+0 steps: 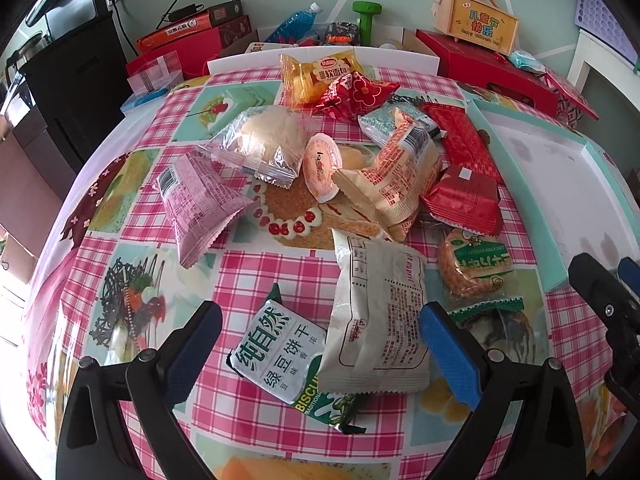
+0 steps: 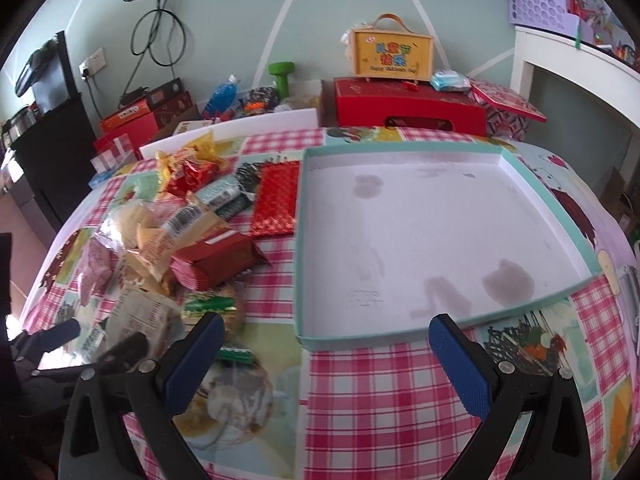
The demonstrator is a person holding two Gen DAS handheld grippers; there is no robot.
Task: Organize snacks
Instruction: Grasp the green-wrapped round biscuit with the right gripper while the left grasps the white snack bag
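Observation:
A pile of snack packets lies on the checked tablecloth [image 1: 248, 276]. Nearest my open left gripper [image 1: 320, 332] are a green-and-white biscuit packet [image 1: 280, 352] and a white packet [image 1: 376, 320], both between its fingers. Further off lie a pink packet [image 1: 200, 204], a clear-wrapped bun [image 1: 264, 140], a jelly cup [image 1: 320, 164], red packets [image 1: 464, 196] and a round cracker pack [image 1: 476, 268]. An empty shallow teal-rimmed box [image 2: 424, 236] sits right of the pile. My right gripper [image 2: 326, 344] is open and empty at the box's near edge; it also shows in the left wrist view [image 1: 604, 292].
Red gift boxes [image 2: 404, 104], a yellow handled case [image 2: 390, 50], a blue bottle [image 2: 222, 94] and a green dumbbell [image 2: 282, 76] crowd the table's far edge by the wall. A white shelf [image 2: 576, 64] stands right. A black cabinet [image 1: 68, 80] stands left.

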